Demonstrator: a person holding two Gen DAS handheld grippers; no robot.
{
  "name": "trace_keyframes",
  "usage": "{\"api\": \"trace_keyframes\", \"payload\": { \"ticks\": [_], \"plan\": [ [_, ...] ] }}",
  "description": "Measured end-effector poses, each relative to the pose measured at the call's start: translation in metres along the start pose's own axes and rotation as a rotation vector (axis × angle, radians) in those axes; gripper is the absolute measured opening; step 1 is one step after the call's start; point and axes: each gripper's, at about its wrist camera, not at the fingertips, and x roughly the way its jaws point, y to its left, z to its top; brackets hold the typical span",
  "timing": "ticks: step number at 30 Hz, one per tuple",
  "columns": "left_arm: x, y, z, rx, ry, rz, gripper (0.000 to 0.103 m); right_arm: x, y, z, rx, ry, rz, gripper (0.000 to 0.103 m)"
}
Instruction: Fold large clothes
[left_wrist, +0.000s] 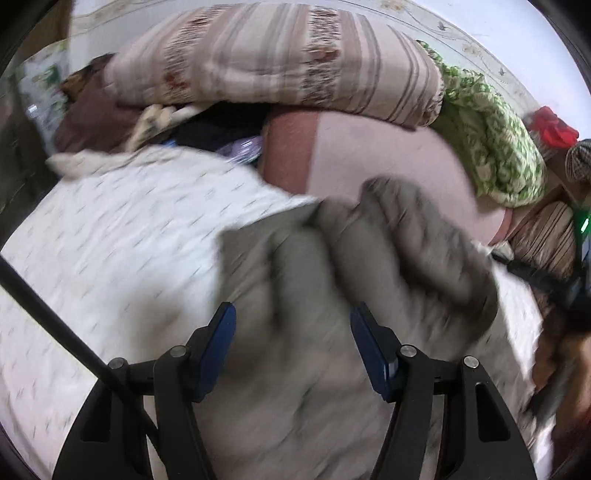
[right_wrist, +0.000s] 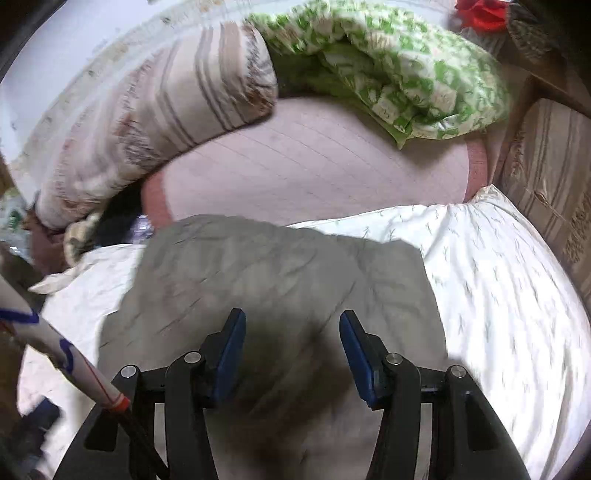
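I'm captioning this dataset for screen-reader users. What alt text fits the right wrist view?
The right gripper, jaws open and empty, hovers over a rumpled grey garment lying on a white patterned bedsheet. Behind it are a pink blanket, a striped beige quilt and a green-and-white quilt.
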Motion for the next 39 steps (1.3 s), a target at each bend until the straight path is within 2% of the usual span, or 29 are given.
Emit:
{"api": "trace_keyframes", "payload": {
  "ticks": [4, 6, 10, 12, 13, 19, 23, 28, 35, 39],
  "plan": [
    [0.058, -0.044, 0.043, 0.016, 0.017, -0.014, 0.063, 0.034, -0.006, 0.001, -0.016, 0.049, 0.016, 0.052],
    [0.093, -0.050, 0.052, 0.038, 0.048, 0.042, 0.063, 0.051, -0.010, -0.008, -0.049, 0.077, 0.014, 0.052],
    [0.151, -0.052, 0.034, 0.074, 0.153, 0.097, 0.064, 0.074, -0.009, -0.031, -0.149, 0.096, -0.016, 0.052],
    [0.164, -0.049, 0.018, 0.086, 0.143, 0.114, 0.064, 0.079, -0.009, -0.042, -0.164, 0.078, -0.015, 0.052],
    [0.165, -0.047, 0.009, 0.089, 0.110, 0.115, 0.064, 0.079, -0.010, -0.045, -0.160, 0.069, -0.015, 0.052],
    [0.154, -0.046, -0.012, 0.109, 0.051, 0.150, 0.064, 0.078, -0.003, -0.054, -0.180, 0.036, -0.058, 0.052],
    [0.128, -0.045, -0.026, 0.143, 0.031, 0.188, 0.064, 0.056, 0.006, -0.064, -0.238, 0.007, -0.111, 0.052],
    [0.090, -0.046, -0.056, 0.187, -0.007, 0.230, 0.064, 0.022, 0.006, -0.086, -0.278, -0.017, -0.134, 0.052],
    [0.051, -0.036, -0.066, 0.165, 0.024, 0.191, 0.064, -0.015, 0.005, -0.092, -0.317, 0.013, -0.148, 0.052],
    [0.027, -0.025, -0.065, 0.134, 0.019, 0.168, 0.064, -0.057, 0.009, -0.067, -0.251, -0.051, -0.081, 0.052]
  ]
}}
